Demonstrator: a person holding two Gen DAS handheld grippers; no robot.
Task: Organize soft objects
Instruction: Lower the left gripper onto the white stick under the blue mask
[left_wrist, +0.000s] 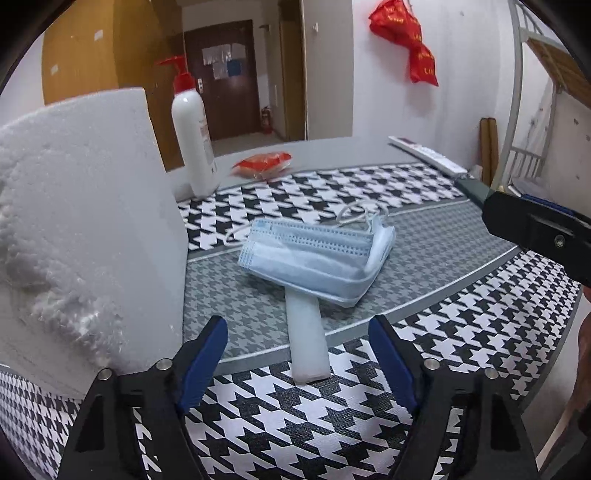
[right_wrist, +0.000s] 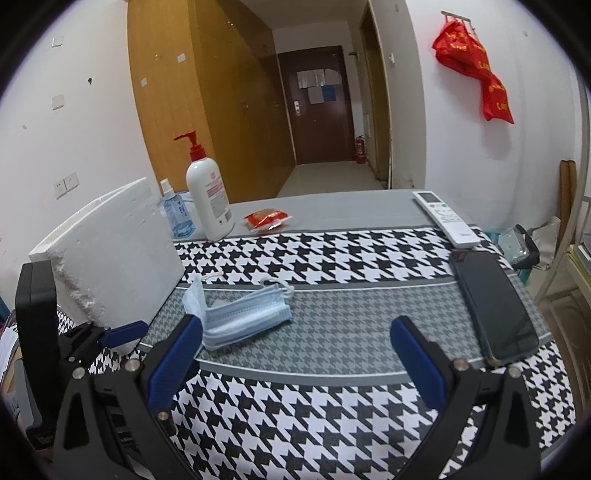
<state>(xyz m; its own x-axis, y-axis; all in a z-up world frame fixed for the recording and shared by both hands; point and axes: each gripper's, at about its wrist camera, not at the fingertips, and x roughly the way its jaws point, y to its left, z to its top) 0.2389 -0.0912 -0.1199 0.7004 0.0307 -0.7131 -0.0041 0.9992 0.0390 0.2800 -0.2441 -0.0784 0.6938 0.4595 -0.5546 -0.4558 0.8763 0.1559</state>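
A stack of light blue face masks (left_wrist: 314, 254) lies on the grey band of the houndstooth table cover, its near edge resting on a white translucent bar (left_wrist: 306, 339). The stack also shows in the right wrist view (right_wrist: 243, 314). My left gripper (left_wrist: 297, 354) is open and empty, its blue pads on either side of the bar's near end, short of the masks. My right gripper (right_wrist: 295, 354) is open and empty, to the right of the masks. The left gripper's finger (right_wrist: 122, 334) shows at the left of the right wrist view.
A large white foam block (left_wrist: 81, 229) stands at the left. Behind are a white pump bottle (left_wrist: 194, 140), a small blue spray bottle (right_wrist: 175, 212), a red packet (left_wrist: 264, 164), a white remote (right_wrist: 445, 218) and a black phone (right_wrist: 493, 302). The table edge is at the right.
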